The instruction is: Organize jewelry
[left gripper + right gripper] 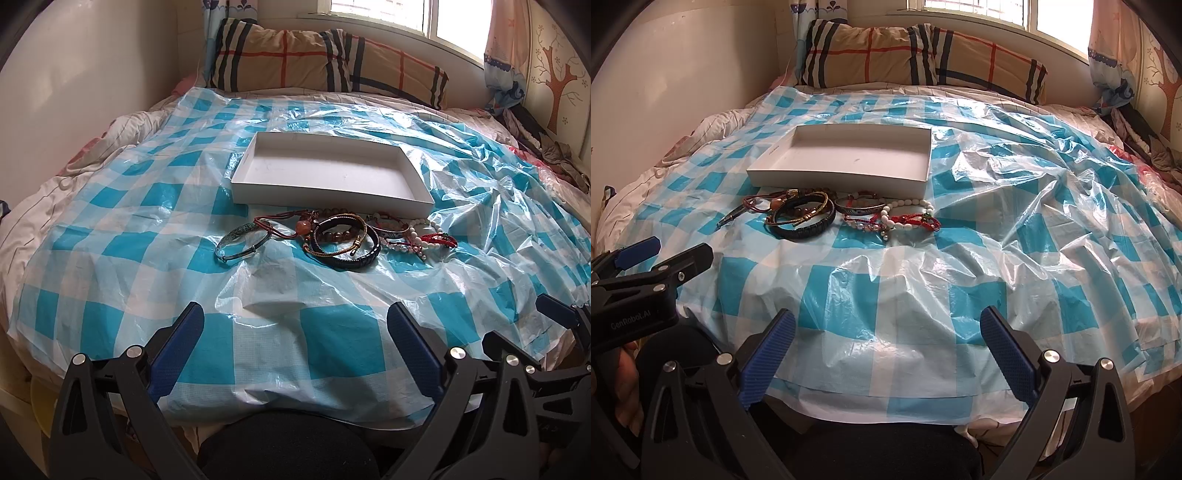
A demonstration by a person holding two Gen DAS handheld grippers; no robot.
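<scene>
Holding both wide apart and empty over the near edge of the bed: the left gripper [295, 325] and right gripper [888, 328], well short of the tangled heap of bangles, cord bracelets and bead strands [332, 234]. That heap lies just in front of the empty shallow white cardboard tray [325, 173]. My worry is that the pieces overlap, so grabbing one could drag others along, and the crinkly blue-and-white checked plastic sheet [997, 258] could snag. Only readable text: "GenRobot.AI" on the left gripper's body.

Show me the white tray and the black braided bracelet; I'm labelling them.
white tray [325, 173]: left wrist view, bare inner floor.
black braided bracelet [809, 232]: right wrist view, near front edge of the band.
</scene>
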